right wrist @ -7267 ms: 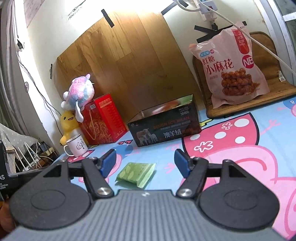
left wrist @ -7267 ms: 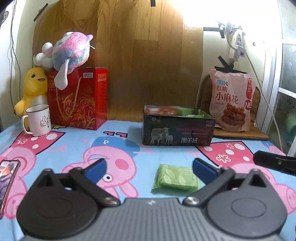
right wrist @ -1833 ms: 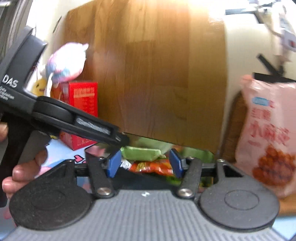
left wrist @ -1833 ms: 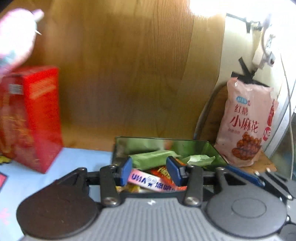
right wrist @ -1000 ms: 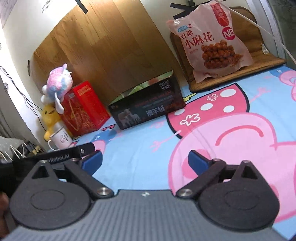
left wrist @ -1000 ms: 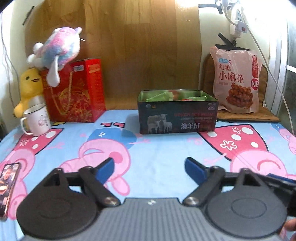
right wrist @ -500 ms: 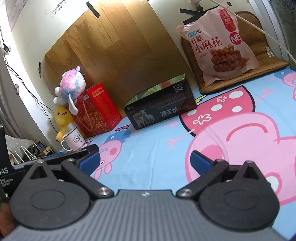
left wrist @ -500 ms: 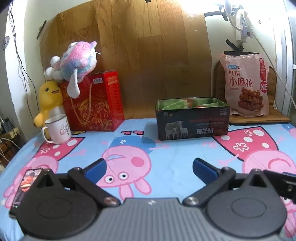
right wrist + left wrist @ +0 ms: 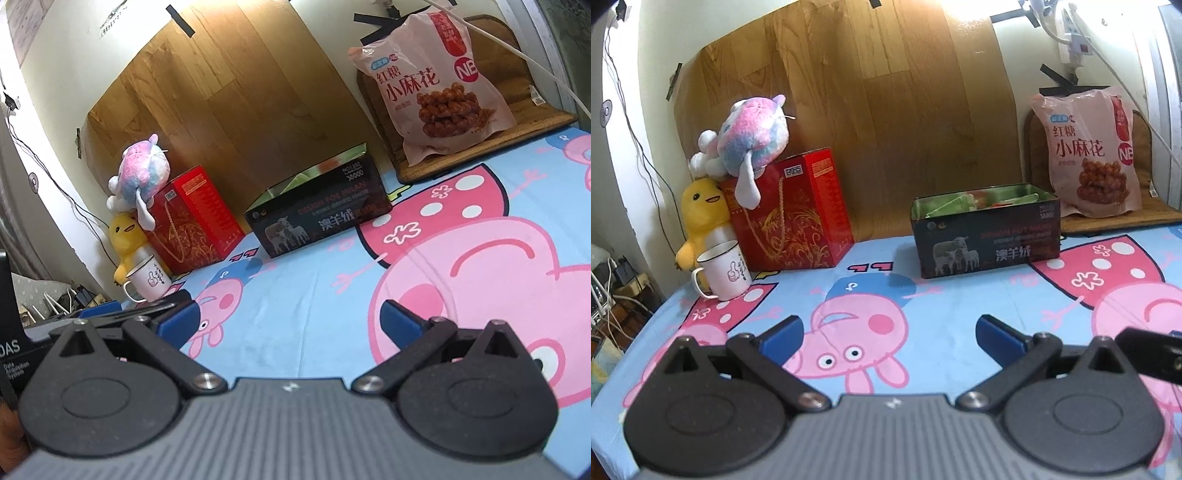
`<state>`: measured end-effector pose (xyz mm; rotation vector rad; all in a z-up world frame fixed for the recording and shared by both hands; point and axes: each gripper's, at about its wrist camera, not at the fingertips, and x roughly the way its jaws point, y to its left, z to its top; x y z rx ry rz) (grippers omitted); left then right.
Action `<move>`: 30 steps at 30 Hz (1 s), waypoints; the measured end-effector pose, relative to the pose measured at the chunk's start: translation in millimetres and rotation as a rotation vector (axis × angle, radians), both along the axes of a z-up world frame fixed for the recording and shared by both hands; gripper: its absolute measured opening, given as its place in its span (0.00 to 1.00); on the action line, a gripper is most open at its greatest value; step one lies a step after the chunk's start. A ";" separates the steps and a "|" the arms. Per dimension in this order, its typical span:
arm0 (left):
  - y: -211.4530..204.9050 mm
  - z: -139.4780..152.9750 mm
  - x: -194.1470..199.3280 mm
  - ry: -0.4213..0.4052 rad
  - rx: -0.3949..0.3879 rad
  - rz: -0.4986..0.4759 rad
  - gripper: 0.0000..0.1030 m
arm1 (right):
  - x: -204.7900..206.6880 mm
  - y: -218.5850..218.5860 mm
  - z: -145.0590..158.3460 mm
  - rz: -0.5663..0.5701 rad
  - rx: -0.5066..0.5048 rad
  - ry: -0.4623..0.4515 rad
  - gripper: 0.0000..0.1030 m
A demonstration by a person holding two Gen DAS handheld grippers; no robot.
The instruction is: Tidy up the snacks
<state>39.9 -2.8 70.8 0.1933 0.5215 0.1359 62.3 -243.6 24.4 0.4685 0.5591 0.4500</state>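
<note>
Left hand-held gripper [image 9: 888, 334] spread wide, blue pads far apart, nothing between them, hovering low over the bench [image 9: 953, 306] with its cartoon-pig cloth. Right hand-held gripper [image 9: 290, 317] likewise spread wide and empty, just beside the left one; its dark tip visible at the right edge of the left wrist view.

Landmark: dark tin [image 9: 986, 236] with sheep printed on its front, standing open at the back of the bench, well ahead of both grippers. Snacks [image 9: 964, 203] lying inside the tin, green and red wrappers showing above its rim in the left wrist view; from the right wrist view only a sliver of green seen over the rim. No loose snack seen on the cloth between the tin and the grippers.

Right of the tin, a large pink snack bag [image 9: 1087, 151] leaning upright against the wall on a brown mat. Left of the tin, a red gift box [image 9: 790, 214] with a pink-and-blue plush toy [image 9: 750, 136] on top. Further left of the tin, a yellow plush duck [image 9: 700, 214] just beside the red box, and a white mug [image 9: 722, 275] in front of the duck. Behind the tin, a wood-grain panel [image 9: 849, 92] against the wall.
</note>
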 end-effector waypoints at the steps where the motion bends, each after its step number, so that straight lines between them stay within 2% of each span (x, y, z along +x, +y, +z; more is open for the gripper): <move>1: -0.4 -0.5 0.9 0.003 0.000 -0.003 1.00 | 0.4 -0.7 -0.4 -0.001 0.002 0.001 1.00; 5: -2.9 -3.9 3.3 0.018 0.004 -0.004 1.00 | 1.1 -4.5 -2.3 -0.009 0.009 0.004 1.00; 10: -2.6 -9.1 7.6 0.060 -0.028 -0.021 1.00 | 2.4 -8.3 -4.8 -0.015 0.020 0.013 1.00; 30: -18.2 -25.6 23.5 0.131 -0.017 -0.053 1.00 | 12.0 -19.8 -14.7 -0.039 0.030 0.039 1.00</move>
